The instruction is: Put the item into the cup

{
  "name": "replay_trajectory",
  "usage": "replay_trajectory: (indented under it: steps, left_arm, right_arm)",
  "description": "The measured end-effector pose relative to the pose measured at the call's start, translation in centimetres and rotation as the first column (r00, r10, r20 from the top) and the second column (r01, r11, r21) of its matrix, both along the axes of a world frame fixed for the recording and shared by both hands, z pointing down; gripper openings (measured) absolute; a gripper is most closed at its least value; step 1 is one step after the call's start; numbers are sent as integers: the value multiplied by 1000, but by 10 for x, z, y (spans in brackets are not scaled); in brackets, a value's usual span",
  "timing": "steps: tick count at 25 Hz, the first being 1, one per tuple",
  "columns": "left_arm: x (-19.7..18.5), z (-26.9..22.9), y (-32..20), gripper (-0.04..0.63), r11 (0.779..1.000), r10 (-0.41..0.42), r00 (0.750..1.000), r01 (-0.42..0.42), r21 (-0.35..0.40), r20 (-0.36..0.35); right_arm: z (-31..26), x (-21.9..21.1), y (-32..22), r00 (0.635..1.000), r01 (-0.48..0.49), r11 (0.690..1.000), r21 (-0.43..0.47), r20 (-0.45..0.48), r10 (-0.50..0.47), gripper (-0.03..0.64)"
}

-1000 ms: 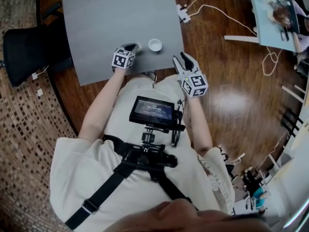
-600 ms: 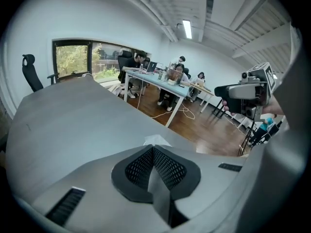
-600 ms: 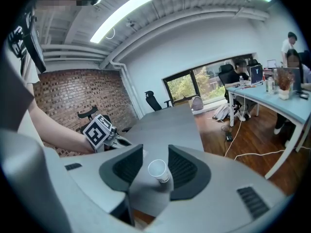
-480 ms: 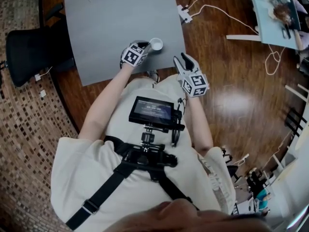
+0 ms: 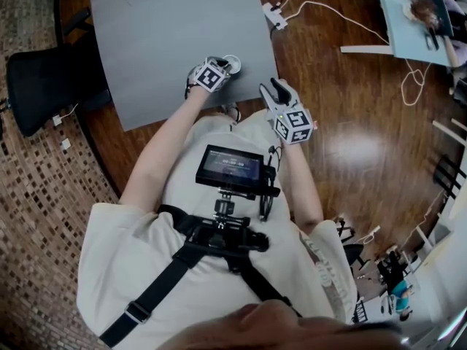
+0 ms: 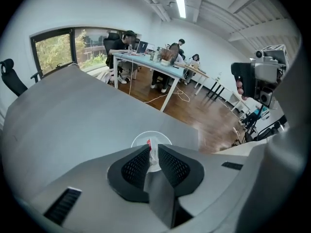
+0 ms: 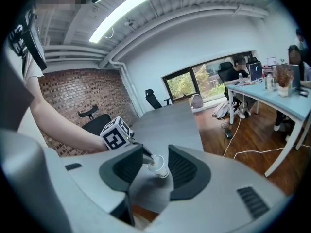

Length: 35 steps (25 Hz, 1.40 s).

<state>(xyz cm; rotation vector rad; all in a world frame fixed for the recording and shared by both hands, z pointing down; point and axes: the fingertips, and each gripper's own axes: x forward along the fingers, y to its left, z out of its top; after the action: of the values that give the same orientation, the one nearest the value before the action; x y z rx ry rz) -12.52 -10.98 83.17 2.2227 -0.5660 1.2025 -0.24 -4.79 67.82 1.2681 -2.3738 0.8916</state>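
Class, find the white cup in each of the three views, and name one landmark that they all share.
Head view: cup upper centre, near the edge of the table closest to the person.
Left gripper view: cup just below centre.
Right gripper view: cup lower centre.
Shared landmark: the grey table that the cup stands on.

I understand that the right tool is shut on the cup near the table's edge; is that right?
Not quite: the right tool is open and empty. The cup stands beyond its jaws, untouched by it, near the edge of the table, as the right gripper view shows.
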Motion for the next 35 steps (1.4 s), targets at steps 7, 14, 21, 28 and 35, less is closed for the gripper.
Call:
replay_trajectory:
  steps: [7, 14, 21, 28, 35]
  left_arm:
    - [6, -11, 8, 115, 999, 12, 1000, -11, 37, -14]
    - [3, -45, 14, 147, 995, -38, 994, 47, 86, -102]
    - [4, -117, 16, 149, 967, -166, 919, 223, 124, -358]
    - [5, -150, 22, 149, 932, -267, 837, 351, 95, -477]
    - [-4, -157, 27, 148, 892, -348, 779, 447, 72, -521]
  right_arm:
    - [1, 0, 0, 1000, 26, 1000, 5, -11, -25, 173]
    - [-3, 1, -7, 999, 40, 999, 14, -19, -39, 173]
    - [-5, 10, -12, 998, 56, 998, 26, -31, -55, 173]
    - [-8, 24, -14, 996, 77, 997, 26, -46, -76, 173]
    - [-14, 18, -24, 984, 166, 986, 29, -72, -163, 173]
